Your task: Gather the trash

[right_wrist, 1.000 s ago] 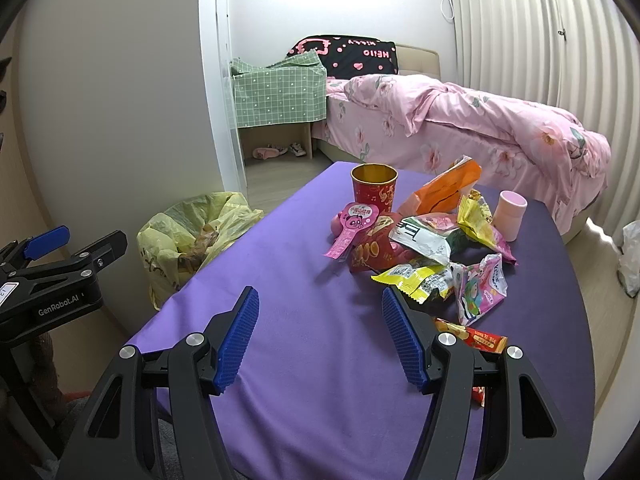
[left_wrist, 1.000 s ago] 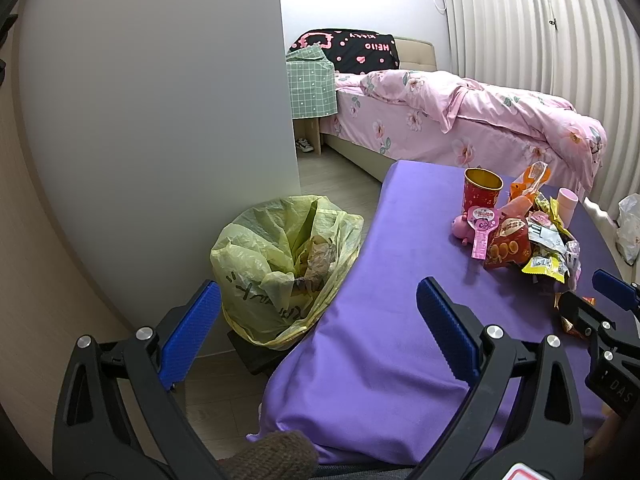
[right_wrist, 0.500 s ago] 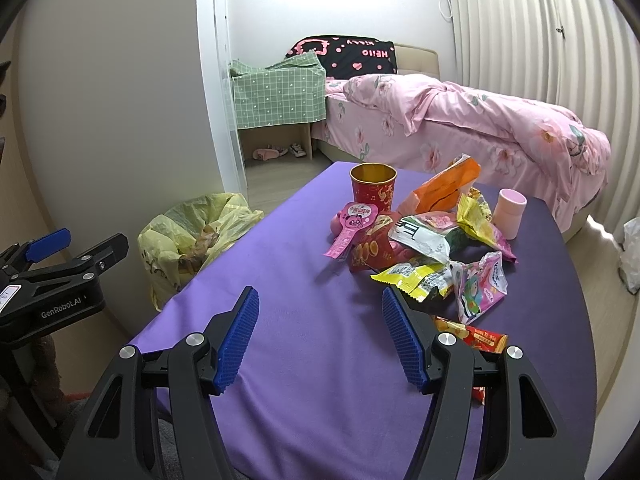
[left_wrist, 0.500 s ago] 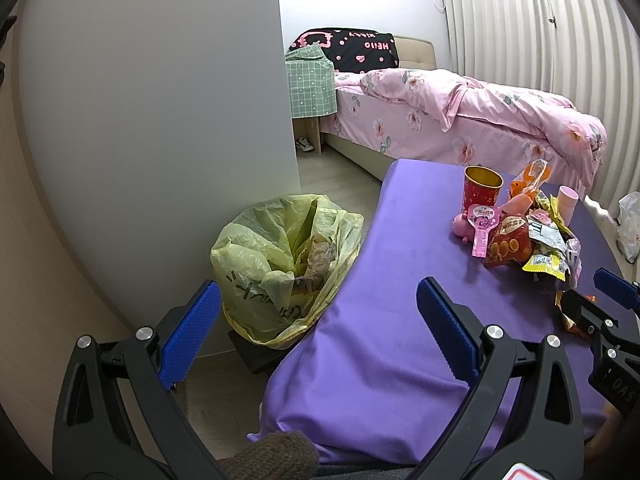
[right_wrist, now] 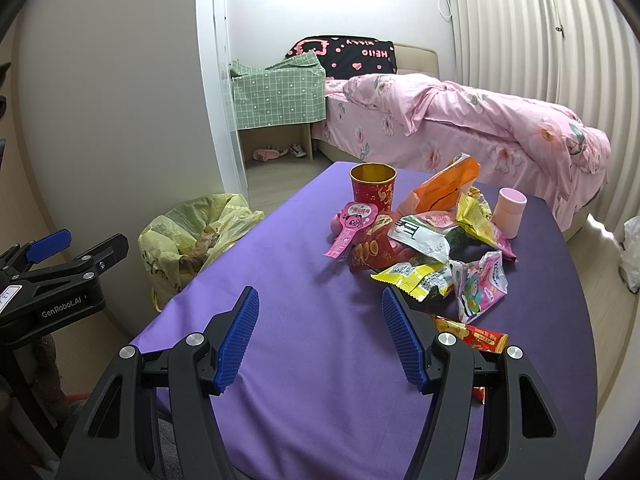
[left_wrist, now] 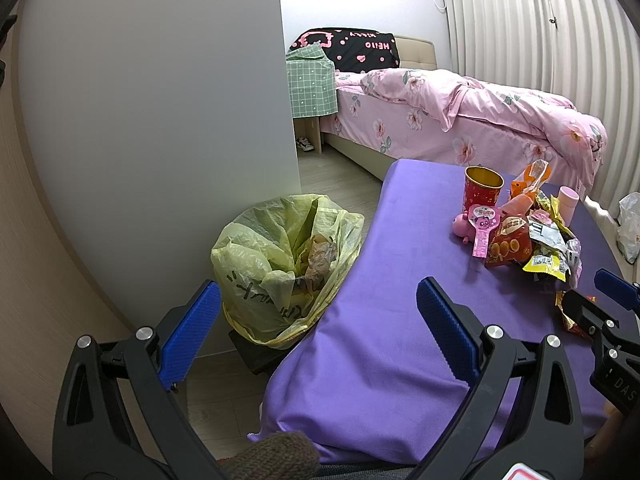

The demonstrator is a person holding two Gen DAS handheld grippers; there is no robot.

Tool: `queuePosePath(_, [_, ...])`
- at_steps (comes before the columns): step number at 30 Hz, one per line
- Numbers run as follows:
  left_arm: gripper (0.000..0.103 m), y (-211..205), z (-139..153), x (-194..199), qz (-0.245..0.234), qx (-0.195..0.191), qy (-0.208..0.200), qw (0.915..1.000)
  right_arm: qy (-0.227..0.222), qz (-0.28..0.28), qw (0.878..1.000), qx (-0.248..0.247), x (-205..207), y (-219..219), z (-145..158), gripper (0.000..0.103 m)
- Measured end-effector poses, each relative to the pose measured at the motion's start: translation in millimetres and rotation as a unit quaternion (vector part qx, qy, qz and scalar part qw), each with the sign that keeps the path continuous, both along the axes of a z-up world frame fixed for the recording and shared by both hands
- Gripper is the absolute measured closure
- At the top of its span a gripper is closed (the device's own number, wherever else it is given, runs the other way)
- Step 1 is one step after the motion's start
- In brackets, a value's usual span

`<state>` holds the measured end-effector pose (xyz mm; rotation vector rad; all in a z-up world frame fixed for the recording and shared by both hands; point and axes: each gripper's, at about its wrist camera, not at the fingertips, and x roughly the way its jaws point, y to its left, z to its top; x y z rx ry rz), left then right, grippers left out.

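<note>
Barely edging forward, right gripper point(right_wrist: 320, 344), jaws spread, nears wrappers point(right_wrist: 424, 248) heaped just ahead-right beside the cup point(right_wrist: 373, 188); left gripper point(left_wrist: 320, 332), also spread, hangs by the bag point(left_wrist: 286, 264).

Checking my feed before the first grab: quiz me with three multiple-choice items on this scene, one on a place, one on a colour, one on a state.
1. Where is the yellow trash bag?
A. on the bed
B. on the floor left of the table
C. on the table

2. What colour is the tablecloth?
A. purple
B. green
C. white

3. How is the right gripper?
A. shut on a wrapper
B. open, holding nothing
C. out of view

Answers:
1 B, the bag stands on the floor at the table's left edge.
2 A, the cloth is purple.
3 B, its blue pads stand apart over bare cloth.
</note>
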<state>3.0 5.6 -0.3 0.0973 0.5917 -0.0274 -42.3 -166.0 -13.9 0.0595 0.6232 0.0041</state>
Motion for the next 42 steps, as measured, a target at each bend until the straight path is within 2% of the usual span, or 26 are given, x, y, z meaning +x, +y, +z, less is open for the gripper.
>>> queuePosePath(35, [0.009, 1, -2, 0, 0.001, 0.000, 0.002, 1.0000, 0.000, 0.000, 1.000, 0.003, -1, 0, -1, 0.042])
queuePosePath(39, [0.009, -3, -2, 5, -0.010, -0.002, 0.005, 0.9999, -0.001, -0.005, 1.000, -0.005, 0, -2, -3, 0.042])
queuePosePath(42, [0.009, -10, -2, 12, -0.041, -0.015, 0.001, 0.9991, -0.004, -0.020, 1.000, -0.017, 0, -12, -3, 0.042])
